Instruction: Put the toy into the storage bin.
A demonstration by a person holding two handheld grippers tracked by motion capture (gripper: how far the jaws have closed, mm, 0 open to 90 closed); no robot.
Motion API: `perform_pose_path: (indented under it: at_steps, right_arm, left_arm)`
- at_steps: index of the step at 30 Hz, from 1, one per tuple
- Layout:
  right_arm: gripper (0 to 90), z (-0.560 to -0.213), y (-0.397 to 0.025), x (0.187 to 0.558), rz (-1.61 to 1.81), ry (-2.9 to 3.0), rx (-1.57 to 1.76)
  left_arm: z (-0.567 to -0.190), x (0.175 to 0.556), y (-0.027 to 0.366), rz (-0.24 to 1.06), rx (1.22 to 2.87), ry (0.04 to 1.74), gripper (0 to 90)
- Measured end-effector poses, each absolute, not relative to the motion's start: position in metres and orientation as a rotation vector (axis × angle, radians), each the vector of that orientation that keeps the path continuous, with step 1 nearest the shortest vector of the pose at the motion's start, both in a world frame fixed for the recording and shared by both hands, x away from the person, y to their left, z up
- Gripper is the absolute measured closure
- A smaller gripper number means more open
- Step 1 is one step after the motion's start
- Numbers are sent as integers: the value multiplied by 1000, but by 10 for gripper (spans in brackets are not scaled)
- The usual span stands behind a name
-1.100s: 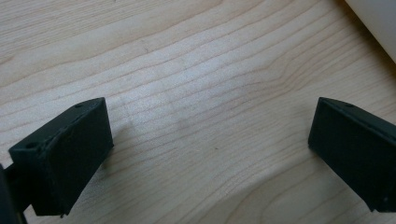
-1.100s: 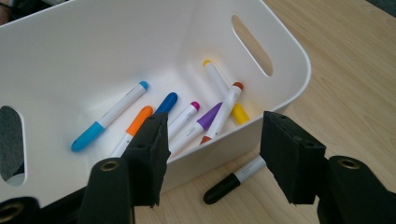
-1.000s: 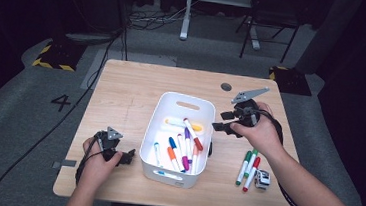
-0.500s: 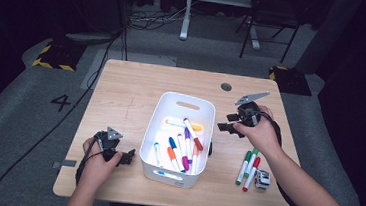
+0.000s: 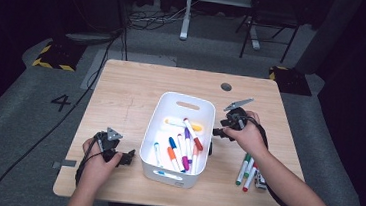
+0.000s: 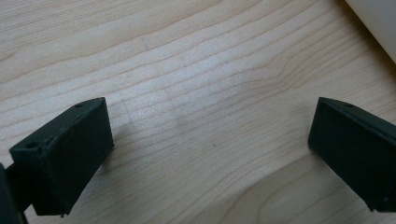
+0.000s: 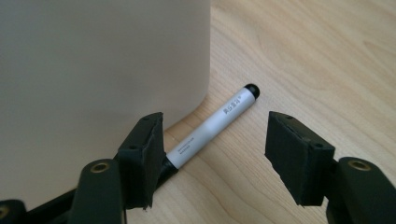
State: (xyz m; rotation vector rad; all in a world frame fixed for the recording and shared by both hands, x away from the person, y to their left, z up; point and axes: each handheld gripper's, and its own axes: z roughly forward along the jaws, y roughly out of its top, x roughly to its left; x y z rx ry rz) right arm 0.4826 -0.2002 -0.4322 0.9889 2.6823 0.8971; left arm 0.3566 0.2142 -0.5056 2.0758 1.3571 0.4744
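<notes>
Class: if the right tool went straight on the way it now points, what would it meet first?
Probably the white marker lying on the table beside the white bin: it sits between the right tool's open jaws, though depth is unclear.

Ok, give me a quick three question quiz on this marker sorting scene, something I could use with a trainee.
1. True or false: the right gripper is open, with a black-tipped marker lying on the table between its jaws.
2. Multiple choice: that marker lies A) inside the white bin, B) beside the bin's outer wall, C) in the left gripper.
3. Fill in: the left gripper's jaws stand apart over bare ____.

Key: 1 true; 2 B; 3 wood, the table.
</notes>
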Motion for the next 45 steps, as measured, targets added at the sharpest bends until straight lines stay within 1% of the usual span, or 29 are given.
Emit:
perform_pose_path:
  at_steps: [4,11,21,23,26,27,28,29,30,38,45]
  right_arm:
    - [377,-448,-197,486,875,2695,988]
    - [369,-464,-192,488,838,2699,1001]
    - [376,-471,-188,489,828,2702,999]
    - [415,-472,-189,489,806,2698,1001]
    - [534,-472,-191,490,772,2692,1026]
    - [607,-473,-193,490,750,2691,1039]
    - [649,-473,-193,490,736,2698,1054]
    - [717,-473,-195,490,721,2686,1043]
    - [752,-472,-195,489,710,2684,1054]
    - [765,-470,-199,486,704,2673,1128]
    - [765,-457,-202,481,732,2667,1103]
  left_arm:
    - [-506,356,214,475,2075,1355,2]
    - [-506,356,214,475,2076,1354,2]
    - [-506,356,214,474,2076,1354,2]
    - [-506,356,214,475,2076,1354,2]
    - [-506,356,214,475,2076,1354,2]
    - [-506,356,214,475,2076,1354,2]
    - [-506,356,214,475,2076,1354,2]
    - [-506,356,214,475,2076,1354,2]
    - [-506,356,214,475,2076,1354,2]
    - [-506,356,214,474,2076,1354,2]
    - [-506,356,214,474,2076,1354,2]
